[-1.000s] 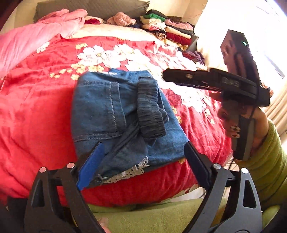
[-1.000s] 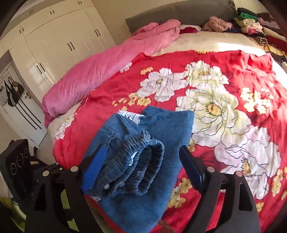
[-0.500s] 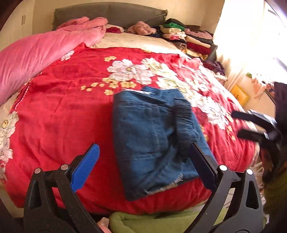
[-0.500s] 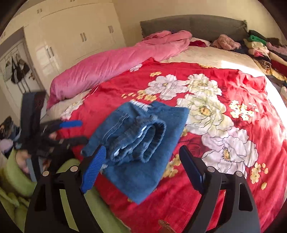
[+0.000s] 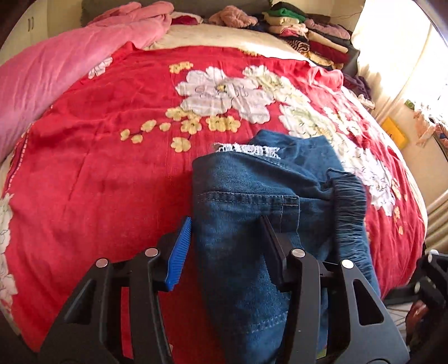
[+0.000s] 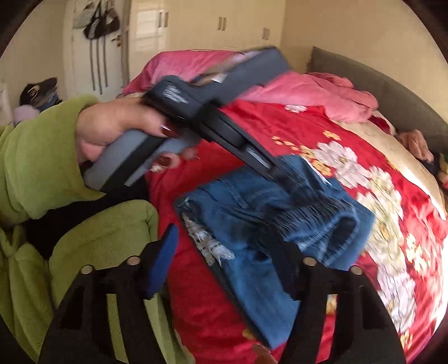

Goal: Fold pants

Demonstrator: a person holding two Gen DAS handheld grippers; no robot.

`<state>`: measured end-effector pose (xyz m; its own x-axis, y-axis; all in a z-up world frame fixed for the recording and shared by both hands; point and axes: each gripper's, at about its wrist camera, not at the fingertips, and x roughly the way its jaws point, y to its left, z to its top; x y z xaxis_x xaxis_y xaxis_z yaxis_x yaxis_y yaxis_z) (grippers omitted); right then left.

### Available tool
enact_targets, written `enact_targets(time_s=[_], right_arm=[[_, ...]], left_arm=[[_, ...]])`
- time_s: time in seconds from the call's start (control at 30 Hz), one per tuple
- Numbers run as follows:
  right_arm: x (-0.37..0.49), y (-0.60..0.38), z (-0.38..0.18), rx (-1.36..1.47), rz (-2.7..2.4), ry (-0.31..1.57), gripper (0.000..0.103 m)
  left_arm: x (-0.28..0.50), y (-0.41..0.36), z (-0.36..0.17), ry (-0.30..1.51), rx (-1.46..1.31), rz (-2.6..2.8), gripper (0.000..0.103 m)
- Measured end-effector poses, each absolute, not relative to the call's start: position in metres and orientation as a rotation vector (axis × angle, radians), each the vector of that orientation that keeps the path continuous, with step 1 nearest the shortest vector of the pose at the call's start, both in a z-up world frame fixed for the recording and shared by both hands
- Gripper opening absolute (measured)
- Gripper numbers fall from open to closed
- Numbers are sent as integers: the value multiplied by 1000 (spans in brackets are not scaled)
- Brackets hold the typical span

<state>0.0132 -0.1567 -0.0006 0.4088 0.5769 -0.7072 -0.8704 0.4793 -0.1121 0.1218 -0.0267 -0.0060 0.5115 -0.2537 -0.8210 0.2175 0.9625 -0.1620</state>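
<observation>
Folded blue denim pants (image 5: 252, 207) lie on the red floral bedspread (image 5: 98, 156) near the bed's front edge, with the dark elastic waistband (image 5: 348, 207) on their right side and a frayed white hem at the far edge. My left gripper (image 5: 225, 238) is partly closed, its jaws straddling the pants' left edge with denim between them; the right finger rests on the fabric. In the right wrist view the pants (image 6: 260, 224) lie ahead, and my right gripper (image 6: 224, 252) is open above their near edge. The left gripper's body (image 6: 196, 117) reaches onto the pants from the left.
A pink duvet (image 5: 56, 67) lies along the bed's left side. Stacked folded clothes (image 5: 308, 36) sit at the far right by the headboard. The person's green sleeve (image 6: 42, 156) is at the bed's edge. White wardrobes (image 6: 182, 25) stand behind.
My left gripper has moved forward onto the pants and narrowed its jaws around their left edge. My right gripper has swung to the left and now looks across the pants toward the left hand.
</observation>
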Motion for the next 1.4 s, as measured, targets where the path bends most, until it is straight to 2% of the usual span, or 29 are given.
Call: enact_targets(time_s=[0.23, 0.3, 0.33, 0.37, 0.47, 0.63, 0.7, 0.73, 0.8, 0.87, 1.03, 1.1, 1.17, 1.33, 1.4], right_arm=[[28, -119, -20, -634, 978, 634, 57], [27, -116, -22, -613, 1046, 680, 34], [25, -117, -21, -595, 1083, 709, 16], [22, -118, -19, -588, 1104, 732, 12], [10, -128, -13, -605, 1123, 716, 12], [24, -136, -39, -543, 1068, 813, 11], [22, -137, -35, -516, 1070, 818, 14], [20, -138, -31, -508, 1073, 816, 18], [17, -141, -22, -495, 1073, 809, 29], [12, -144, -14, -491, 1056, 799, 47], [3, -160, 2, -444, 1031, 762, 48], [4, -164, 11, -427, 1016, 747, 53], [2, -169, 17, -407, 1002, 734, 66], [6, -184, 38, -359, 952, 693, 79], [8, -190, 44, -339, 935, 674, 80]], left_arm=[[122, -27, -9, 989, -42, -290, 40], [123, -27, -10, 989, -43, -290, 40], [124, -27, -10, 990, -47, -293, 40], [124, -26, -11, 991, -52, -296, 41], [125, -22, -12, 993, -76, -305, 44], [121, -24, -12, 978, -78, -302, 46], [116, -24, -8, 965, -67, -302, 49], [114, -24, -6, 958, -62, -300, 52], [112, -24, -3, 947, -64, -299, 53], [108, -24, -1, 937, -68, -299, 54], [99, -22, 6, 915, -72, -296, 60], [96, -21, 10, 904, -75, -296, 64], [93, -21, 13, 898, -71, -295, 68], [84, -23, 22, 872, -52, -282, 78], [81, -23, 25, 864, -51, -280, 82]])
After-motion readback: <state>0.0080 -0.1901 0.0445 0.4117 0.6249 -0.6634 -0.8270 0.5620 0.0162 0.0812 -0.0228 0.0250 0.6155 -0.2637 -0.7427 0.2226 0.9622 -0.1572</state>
